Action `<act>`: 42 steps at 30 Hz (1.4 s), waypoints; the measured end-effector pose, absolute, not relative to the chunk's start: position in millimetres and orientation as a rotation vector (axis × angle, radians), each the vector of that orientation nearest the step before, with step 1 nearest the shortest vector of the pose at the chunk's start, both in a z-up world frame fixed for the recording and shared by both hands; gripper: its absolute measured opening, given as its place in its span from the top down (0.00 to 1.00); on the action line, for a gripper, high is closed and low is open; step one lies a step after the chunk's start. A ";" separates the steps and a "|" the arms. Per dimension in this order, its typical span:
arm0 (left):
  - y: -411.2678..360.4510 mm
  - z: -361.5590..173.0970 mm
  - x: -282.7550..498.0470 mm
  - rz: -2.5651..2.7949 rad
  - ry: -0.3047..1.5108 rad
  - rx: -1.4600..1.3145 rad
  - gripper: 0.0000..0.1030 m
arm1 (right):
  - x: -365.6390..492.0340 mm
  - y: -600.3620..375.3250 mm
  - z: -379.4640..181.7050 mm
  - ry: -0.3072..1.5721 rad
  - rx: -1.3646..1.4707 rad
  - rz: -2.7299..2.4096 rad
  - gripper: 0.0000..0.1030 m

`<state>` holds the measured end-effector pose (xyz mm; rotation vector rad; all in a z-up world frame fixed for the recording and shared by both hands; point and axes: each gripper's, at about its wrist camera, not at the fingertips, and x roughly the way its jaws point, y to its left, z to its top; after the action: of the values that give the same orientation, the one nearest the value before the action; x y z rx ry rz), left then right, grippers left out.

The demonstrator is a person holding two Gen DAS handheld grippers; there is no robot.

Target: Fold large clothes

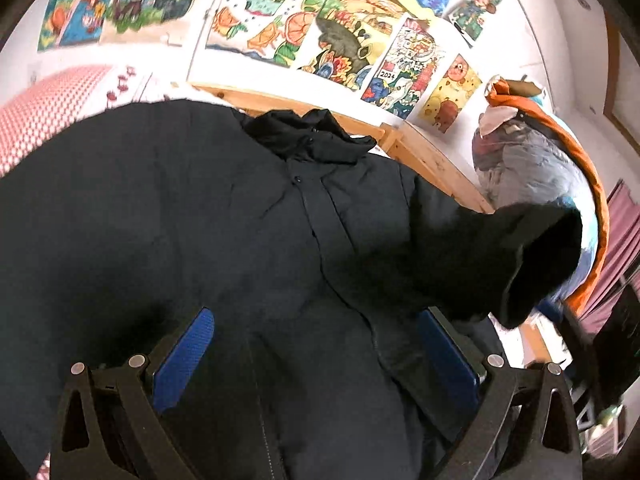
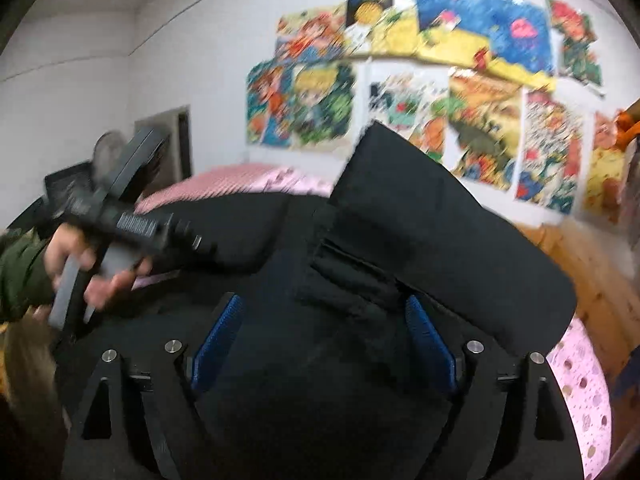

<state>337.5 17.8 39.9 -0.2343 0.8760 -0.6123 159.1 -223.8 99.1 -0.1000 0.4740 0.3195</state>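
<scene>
While the coat [image 1: 224, 216] lies front-up on the bed [image 2: 580, 392], collar away, both grippers hover over its near hem with pads wide apart, holding nothing; right gripper [image 2: 324, 340] is nearer the raised sleeve [image 2: 420, 216] than left gripper [image 1: 316, 352].

Bright even room light; right wrist view motion-blurred; fisheye bending, dark corners.

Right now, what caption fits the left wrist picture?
Open left gripper with blue pads above a big black padded jacket spread below colourful wall drawings.
</scene>
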 end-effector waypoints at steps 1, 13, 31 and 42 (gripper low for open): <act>18.3 37.6 338.2 -0.627 0.878 -0.249 0.00 | 147.9 -227.3 94.5 0.487 -0.097 0.323 0.16; -22.2 26.5 374.0 -0.748 0.918 -0.238 0.00 | 127.2 -275.4 59.9 0.561 -0.036 0.290 0.10; -67.2 -3.2 373.5 -0.793 1.020 -0.086 0.52 | 160.7 -341.1 36.6 0.684 0.238 0.148 0.10; -52.8 64.5 350.5 -0.457 0.654 0.139 0.93 | 219.6 -393.0 58.3 0.720 0.413 0.013 0.10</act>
<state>350.5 -52.8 64.5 0.1393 0.6538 -0.4574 219.6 -393.0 58.3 0.4133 0.7201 0.0128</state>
